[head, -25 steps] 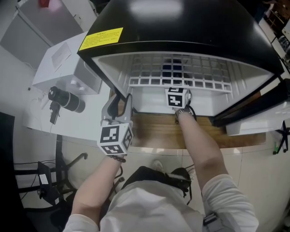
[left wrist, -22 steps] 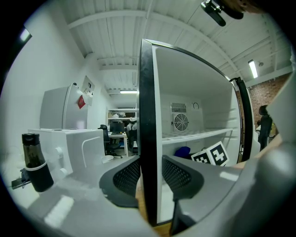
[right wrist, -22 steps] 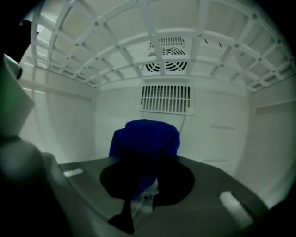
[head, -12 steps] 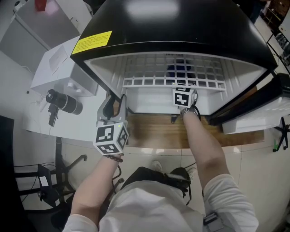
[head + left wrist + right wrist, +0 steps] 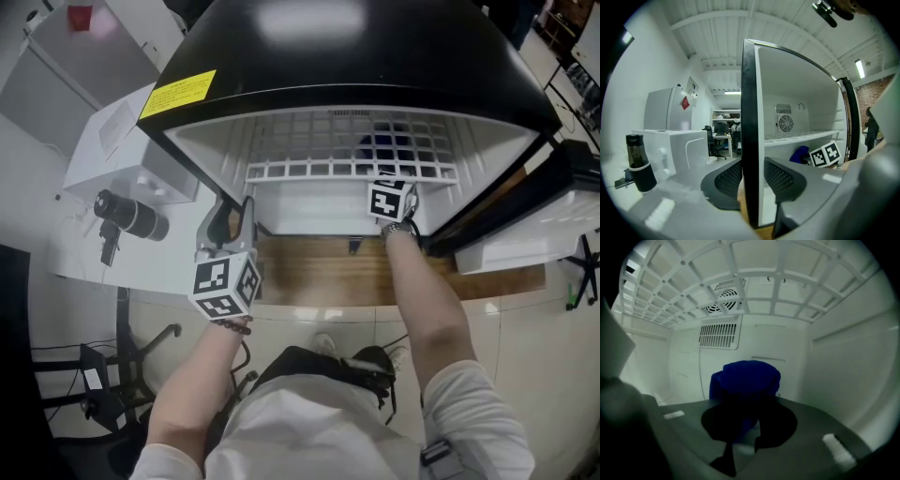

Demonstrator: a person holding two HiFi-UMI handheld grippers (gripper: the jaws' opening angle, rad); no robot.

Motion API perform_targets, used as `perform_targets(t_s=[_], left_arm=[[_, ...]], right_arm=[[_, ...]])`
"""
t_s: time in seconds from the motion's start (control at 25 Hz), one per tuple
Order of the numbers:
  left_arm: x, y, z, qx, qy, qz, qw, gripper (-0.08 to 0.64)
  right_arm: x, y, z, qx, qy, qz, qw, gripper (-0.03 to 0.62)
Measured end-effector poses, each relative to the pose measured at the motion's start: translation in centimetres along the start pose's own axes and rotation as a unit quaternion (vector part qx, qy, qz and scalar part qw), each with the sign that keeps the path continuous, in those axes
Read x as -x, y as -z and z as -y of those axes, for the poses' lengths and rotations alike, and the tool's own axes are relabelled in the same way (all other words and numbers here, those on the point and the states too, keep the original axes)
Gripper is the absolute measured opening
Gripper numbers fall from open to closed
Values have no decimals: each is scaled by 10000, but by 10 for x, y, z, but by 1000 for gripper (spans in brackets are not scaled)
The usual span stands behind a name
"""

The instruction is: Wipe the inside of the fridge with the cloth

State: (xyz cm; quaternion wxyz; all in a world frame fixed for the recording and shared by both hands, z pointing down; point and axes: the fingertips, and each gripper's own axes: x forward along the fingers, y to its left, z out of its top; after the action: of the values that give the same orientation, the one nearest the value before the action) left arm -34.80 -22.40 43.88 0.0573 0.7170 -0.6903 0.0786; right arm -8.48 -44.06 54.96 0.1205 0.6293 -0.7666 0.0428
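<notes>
The blue cloth [image 5: 745,379] is bunched into a thick wad inside the fridge [image 5: 375,56], low in the compartment below the white wire shelf [image 5: 347,171] and near the back wall. The right gripper [image 5: 750,420] pinches it, its dark jaws pressed onto the near side of the wad. A round fan grille [image 5: 723,294] and a slotted vent [image 5: 719,335] sit on the back wall above the cloth. The left gripper [image 5: 751,180] is at the open front, its two perforated jaws clamped on the black front edge of the side wall [image 5: 749,117], one jaw outside and one inside. Outside that wall, a black cylinder [image 5: 131,214] lies on a white table [image 5: 70,248].
</notes>
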Motion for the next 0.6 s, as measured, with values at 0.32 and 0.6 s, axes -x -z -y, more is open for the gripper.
perform_targets(t_s=[0.32, 0.6], left_arm=[[0, 0, 0, 16, -34, -8, 10000, 135], [0, 0, 0, -5, -27, -62, 10000, 135]], right_arm=[[7, 5, 26, -102, 327, -65, 9994, 71], [14, 5, 33, -162, 405, -94, 9990, 71]])
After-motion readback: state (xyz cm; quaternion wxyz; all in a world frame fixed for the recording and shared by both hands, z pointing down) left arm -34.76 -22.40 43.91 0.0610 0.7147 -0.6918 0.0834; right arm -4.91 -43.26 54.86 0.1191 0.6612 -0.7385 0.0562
